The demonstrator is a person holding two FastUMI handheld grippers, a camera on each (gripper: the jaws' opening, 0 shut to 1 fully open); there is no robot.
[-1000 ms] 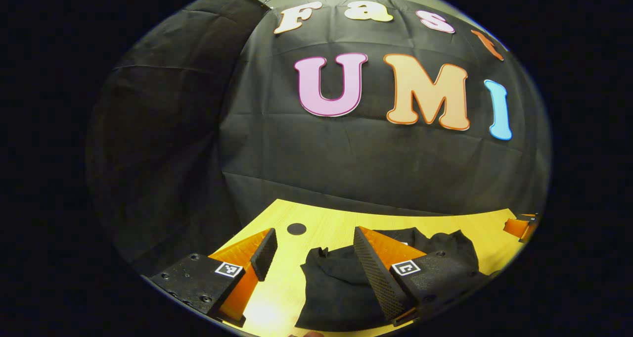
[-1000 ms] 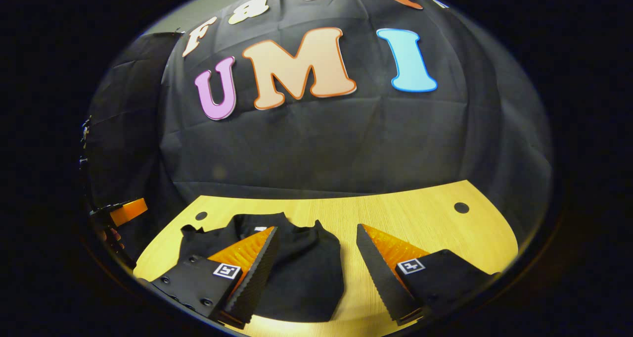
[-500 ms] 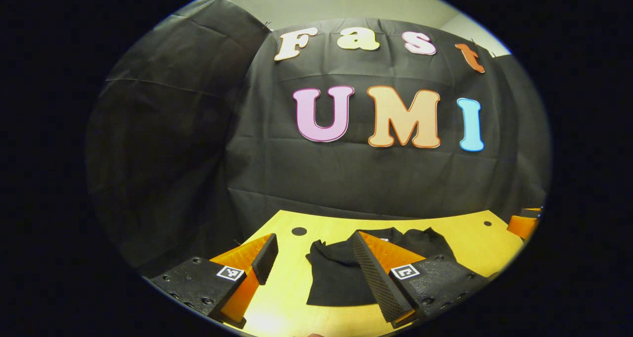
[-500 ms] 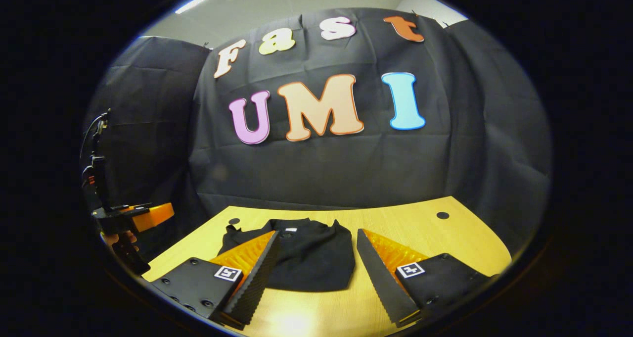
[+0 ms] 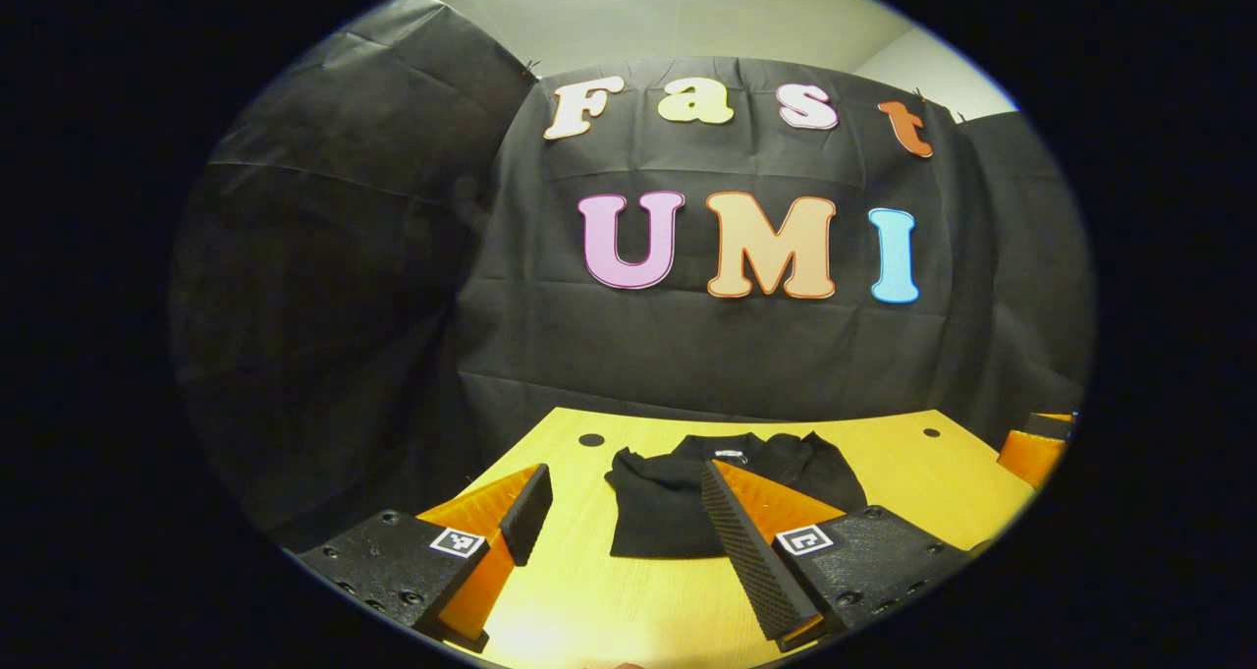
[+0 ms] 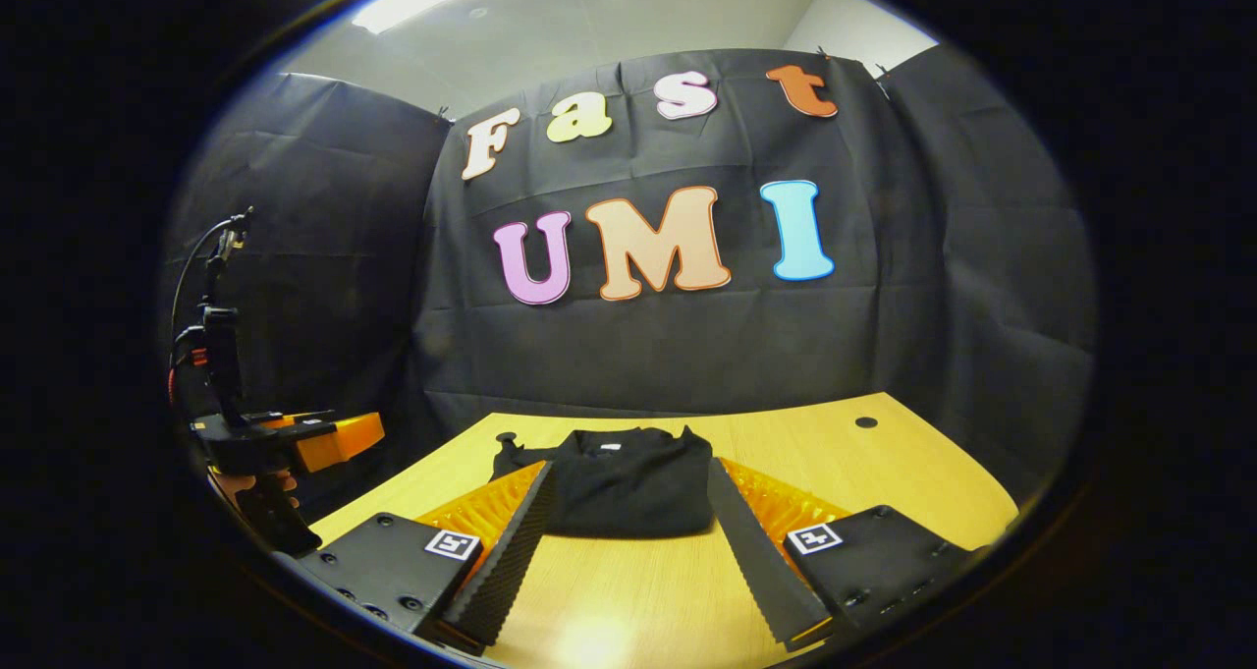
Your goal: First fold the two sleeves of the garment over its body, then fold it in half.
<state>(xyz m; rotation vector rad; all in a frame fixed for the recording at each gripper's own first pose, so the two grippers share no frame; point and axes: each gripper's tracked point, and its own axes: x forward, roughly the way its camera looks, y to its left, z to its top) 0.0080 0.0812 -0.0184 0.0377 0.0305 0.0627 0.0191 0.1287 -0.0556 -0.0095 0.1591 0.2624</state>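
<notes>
Now folded garment (image 6: 627, 482) on table (image 6: 884, 473), both tongs (image 5: 624, 512) (image 6: 628, 541) agape, empty, left tongs visible in right gripper view.

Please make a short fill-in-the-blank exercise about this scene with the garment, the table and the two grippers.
1. The black garment lies on a table made of ____.
2. The right gripper has its fingers ____.
3. The left gripper holds ____.
4. The garment lies as a compact, ____ bundle.

Missing words: wood; open; nothing; folded

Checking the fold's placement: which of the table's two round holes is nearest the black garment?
The left hole in the right gripper view; the garment nearly reaches it, while the right hole sits well apart.
</notes>
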